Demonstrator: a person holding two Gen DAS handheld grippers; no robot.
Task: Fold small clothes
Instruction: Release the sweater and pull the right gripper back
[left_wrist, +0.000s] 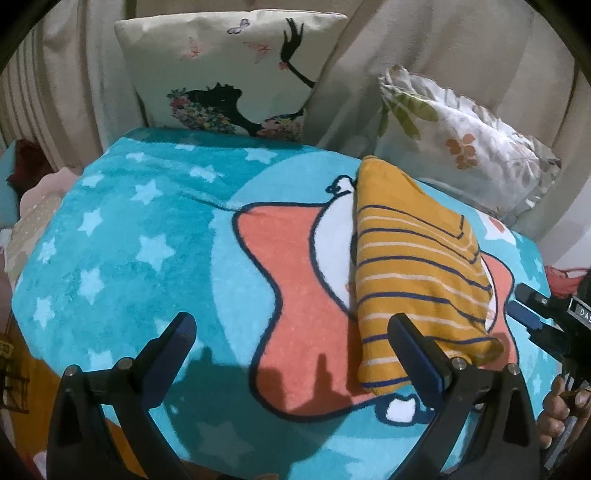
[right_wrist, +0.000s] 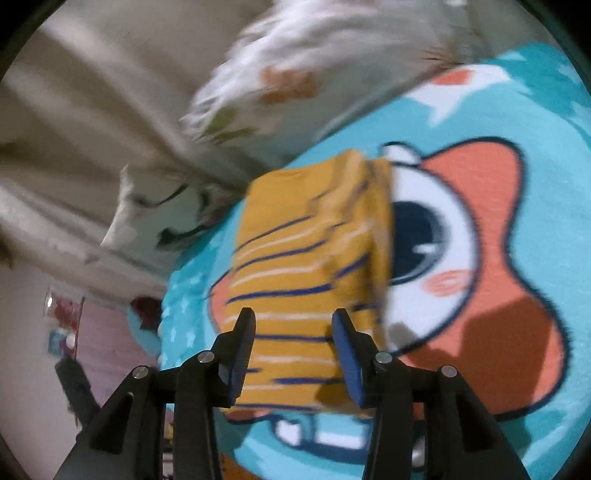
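Note:
A small mustard-yellow garment with navy and white stripes (left_wrist: 413, 273) lies folded into a narrow stack on a turquoise cartoon blanket (left_wrist: 122, 251). My left gripper (left_wrist: 291, 334) is open and empty, its right finger just in front of the garment's near end. My right gripper (right_wrist: 293, 334) is open, hovering over the near end of the folded garment (right_wrist: 310, 258); that view is blurred. The right gripper also shows at the right edge of the left wrist view (left_wrist: 532, 314).
A cream cushion with a black silhouette print (left_wrist: 229, 74) and a white leaf-print pillow (left_wrist: 465, 140) lean on the beige sofa back (left_wrist: 424, 44) behind the blanket. Clutter lies at the far left (left_wrist: 33, 192).

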